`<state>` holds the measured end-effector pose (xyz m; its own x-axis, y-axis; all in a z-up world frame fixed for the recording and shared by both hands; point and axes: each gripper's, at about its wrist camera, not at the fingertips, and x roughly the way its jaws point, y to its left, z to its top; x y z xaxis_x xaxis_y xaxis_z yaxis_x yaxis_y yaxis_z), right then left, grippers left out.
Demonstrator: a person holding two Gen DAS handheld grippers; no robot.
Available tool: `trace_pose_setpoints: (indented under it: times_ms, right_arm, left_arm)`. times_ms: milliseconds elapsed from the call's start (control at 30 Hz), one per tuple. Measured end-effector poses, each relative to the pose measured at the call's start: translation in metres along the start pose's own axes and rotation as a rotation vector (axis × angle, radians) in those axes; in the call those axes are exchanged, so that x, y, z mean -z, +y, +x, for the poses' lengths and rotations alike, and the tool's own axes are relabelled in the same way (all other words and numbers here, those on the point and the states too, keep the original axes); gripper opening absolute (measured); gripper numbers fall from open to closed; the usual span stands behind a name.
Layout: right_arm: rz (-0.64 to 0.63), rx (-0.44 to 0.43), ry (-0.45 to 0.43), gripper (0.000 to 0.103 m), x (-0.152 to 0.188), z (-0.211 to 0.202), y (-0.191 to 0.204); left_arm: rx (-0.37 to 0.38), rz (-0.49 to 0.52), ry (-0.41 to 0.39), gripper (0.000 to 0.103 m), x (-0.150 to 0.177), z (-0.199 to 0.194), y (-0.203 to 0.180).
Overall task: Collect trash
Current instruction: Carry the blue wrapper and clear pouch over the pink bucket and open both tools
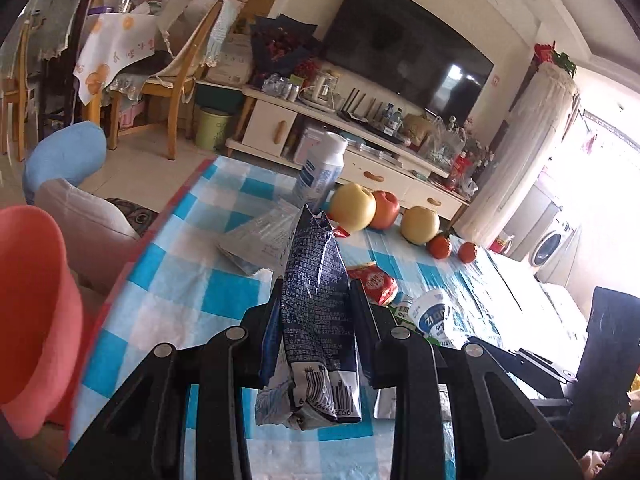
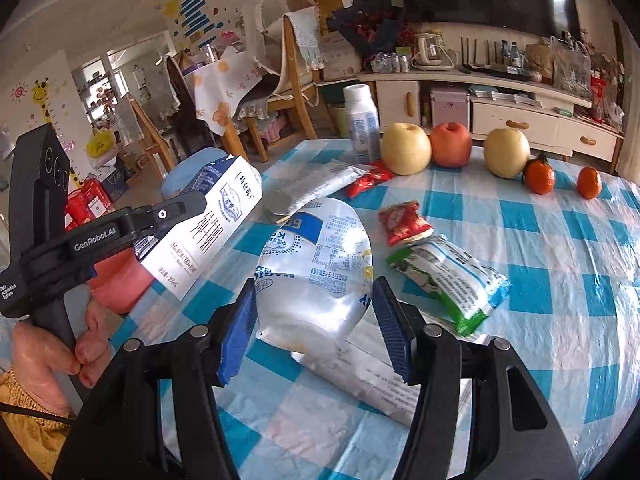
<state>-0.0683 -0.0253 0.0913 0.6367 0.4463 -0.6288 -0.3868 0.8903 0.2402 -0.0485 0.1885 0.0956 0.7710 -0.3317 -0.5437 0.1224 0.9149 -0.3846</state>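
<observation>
In the left wrist view my left gripper [image 1: 318, 284] is shut on a crushed dark blue and white milk carton [image 1: 316, 320], held above the checked tablecloth [image 1: 180, 280]. The right wrist view shows the same carton [image 2: 204, 232] in the left gripper [image 2: 188, 216] at the left, over a pink bin [image 2: 120, 280]. My right gripper [image 2: 314, 284] is shut on a crumpled white and blue plastic cup [image 2: 316, 272], its blue pads [image 2: 240, 320] against both sides. That cup [image 1: 434, 316] also shows at the right of the left wrist view.
On the table lie a red wrapper [image 2: 402, 222], a green and white wrapper [image 2: 452, 280], a silver wrapper [image 2: 316, 186] and a printed paper [image 2: 380, 380]. A white bottle [image 2: 362, 120], three apples [image 2: 450, 144] and two oranges [image 2: 540, 176] stand farther back. The pink bin [image 1: 36, 300] sits beside the table's left edge.
</observation>
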Motion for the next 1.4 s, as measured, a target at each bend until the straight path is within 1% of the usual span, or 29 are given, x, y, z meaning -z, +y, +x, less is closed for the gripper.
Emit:
trace_pose_setpoints:
  times_ms: [133, 300, 433, 600, 733, 867, 900, 967, 1033, 1067, 1100, 1167, 1200, 1233, 1267, 1333, 1400]
  right_arm:
    - [-0.065, -0.042, 0.021, 0.059, -0.009, 0.015, 0.04]
    - [-0.157, -0.113, 0.033, 0.059, -0.022, 0.037, 0.094]
    - [-0.238, -0.158, 0.041, 0.059, -0.035, 0.056, 0.139]
    - [-0.329, -0.215, 0.056, 0.059, -0.046, 0.082, 0.191]
    - [-0.389, -0.245, 0.075, 0.059, -0.047, 0.104, 0.225]
    - [-0.43, -0.289, 0.112, 0.06, -0.045, 0.128, 0.252]
    - [-0.431, -0.289, 0.116, 0.06, -0.043, 0.132, 0.256]
    - [-0.425, -0.293, 0.138, 0.063, -0.041, 0.142, 0.261]
    - [-0.404, -0.285, 0.136, 0.078, -0.039, 0.144, 0.259]
    - [-0.392, -0.278, 0.125, 0.08, -0.038, 0.142, 0.256]
    - [-0.382, -0.272, 0.115, 0.08, -0.037, 0.138, 0.252]
    - [-0.365, -0.242, 0.094, 0.083, -0.033, 0.13, 0.242]
    - [-0.36, -0.222, 0.08, 0.086, -0.031, 0.125, 0.236]
    - [-0.357, -0.203, 0.069, 0.088, -0.03, 0.121, 0.229]
    - [-0.355, -0.189, 0.061, 0.088, -0.028, 0.116, 0.223]
    - [-0.354, -0.157, 0.055, 0.088, -0.023, 0.109, 0.21]
    - [-0.358, -0.124, 0.052, 0.088, -0.019, 0.102, 0.199]
  left_arm:
    - [-0.051, -0.057, -0.039, 0.033, -0.012, -0.018, 0.029]
    - [-0.161, -0.144, -0.095, 0.033, -0.027, -0.047, 0.08]
    - [-0.273, -0.215, -0.132, 0.033, -0.034, -0.07, 0.121]
    - [-0.367, -0.301, -0.168, 0.033, -0.038, -0.098, 0.166]
    - [-0.421, -0.366, -0.185, 0.033, -0.036, -0.113, 0.193]
    - [-0.464, -0.387, -0.165, 0.033, -0.036, -0.115, 0.208]
    - [-0.477, -0.391, -0.163, 0.034, -0.036, -0.115, 0.21]
    - [-0.496, -0.394, -0.16, 0.042, -0.036, -0.115, 0.211]
    - [-0.535, -0.391, -0.164, 0.078, -0.037, -0.114, 0.21]
    - [-0.553, -0.387, -0.171, 0.081, -0.037, -0.114, 0.21]
    - [-0.553, -0.386, -0.173, 0.081, -0.037, -0.113, 0.209]
    - [-0.549, -0.393, -0.173, 0.087, -0.037, -0.112, 0.208]
    - [-0.554, -0.394, -0.178, 0.09, -0.036, -0.112, 0.207]
    - [-0.556, -0.389, -0.187, 0.09, -0.036, -0.111, 0.205]
    - [-0.559, -0.381, -0.193, 0.091, -0.036, -0.11, 0.203]
    - [-0.569, -0.36, -0.206, 0.095, -0.035, -0.109, 0.197]
    - [-0.572, -0.332, -0.223, 0.095, -0.035, -0.106, 0.189]
